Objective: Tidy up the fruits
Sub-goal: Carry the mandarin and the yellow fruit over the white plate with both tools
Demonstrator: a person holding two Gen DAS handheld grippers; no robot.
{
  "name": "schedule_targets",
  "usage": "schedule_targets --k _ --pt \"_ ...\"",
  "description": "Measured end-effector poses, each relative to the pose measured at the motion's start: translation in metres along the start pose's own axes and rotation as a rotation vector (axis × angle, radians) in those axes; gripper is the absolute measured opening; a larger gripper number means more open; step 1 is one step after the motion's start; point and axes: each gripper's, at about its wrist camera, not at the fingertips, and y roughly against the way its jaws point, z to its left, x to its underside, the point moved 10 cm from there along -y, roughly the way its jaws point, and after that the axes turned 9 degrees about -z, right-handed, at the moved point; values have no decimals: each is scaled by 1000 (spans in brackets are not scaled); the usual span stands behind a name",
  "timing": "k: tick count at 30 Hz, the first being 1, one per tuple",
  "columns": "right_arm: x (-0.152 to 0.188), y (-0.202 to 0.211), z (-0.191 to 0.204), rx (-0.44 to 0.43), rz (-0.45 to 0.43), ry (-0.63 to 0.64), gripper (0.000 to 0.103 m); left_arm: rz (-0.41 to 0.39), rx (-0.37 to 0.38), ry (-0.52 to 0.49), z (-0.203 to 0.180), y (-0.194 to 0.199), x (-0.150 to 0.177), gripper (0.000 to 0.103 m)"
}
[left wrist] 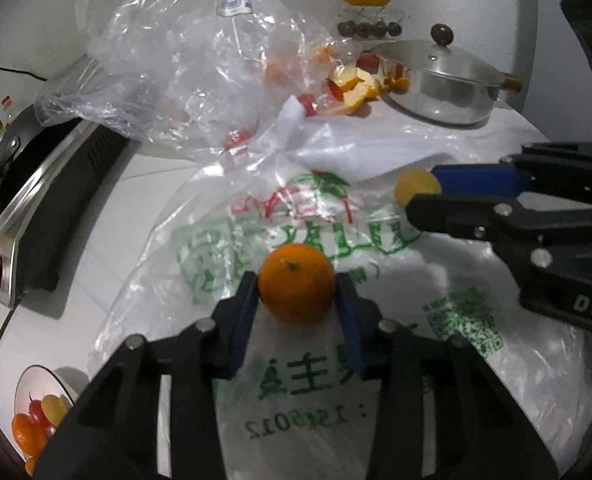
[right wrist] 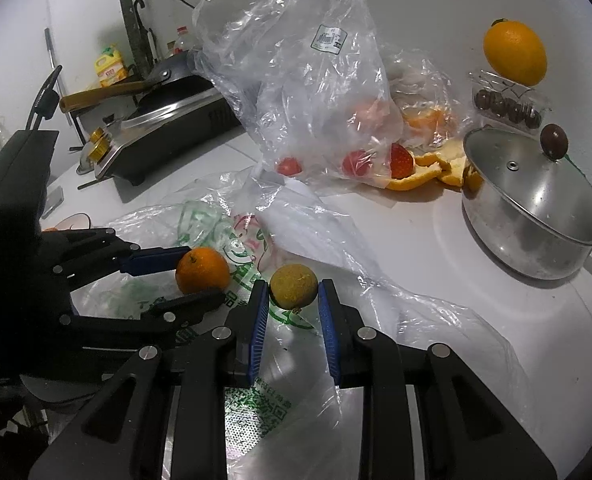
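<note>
Left gripper [left wrist: 297, 284]: clenched on a small orange tangerine [left wrist: 297, 283], which is pressed between both blue pads above the printed plastic bag [left wrist: 296, 392].
Right gripper [right wrist: 292, 292]: clenched on a small yellow-green citrus fruit [right wrist: 294, 286], which is held at the pad tips over the same printed bag.
Grippers relative to each other: the two are seen just beside one another, each fruit kept apart from the other.
Clear plastic bag [right wrist: 296, 80]: crumpled and standing behind the printed bag; red fruits, strawberries among them, are seen through it.
Orange peel [right wrist: 428, 172]: scattered on the tabletop [right wrist: 436, 232] between the clear bag and the lidded steel pot [right wrist: 532, 208].
Large orange [right wrist: 515, 52]: set on top of a clear box of dark round fruits [right wrist: 508, 106], behind the pot.
Plate [left wrist: 28, 380]: found at the lower left in the left wrist view, with small orange, red and yellow fruits on it.
Stove [right wrist: 168, 132]: placed at the far left, with a dark pan on it.
</note>
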Motion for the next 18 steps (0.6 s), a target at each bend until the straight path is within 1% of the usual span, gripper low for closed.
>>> schedule_targets --k 8,18 --pt "-4 7 9 6 -9 22 27 -47 16 13 -3 28 -7 40" --pt "-11 27 29 13 -35 46 27 -105 16 26 2 70 -10 40"
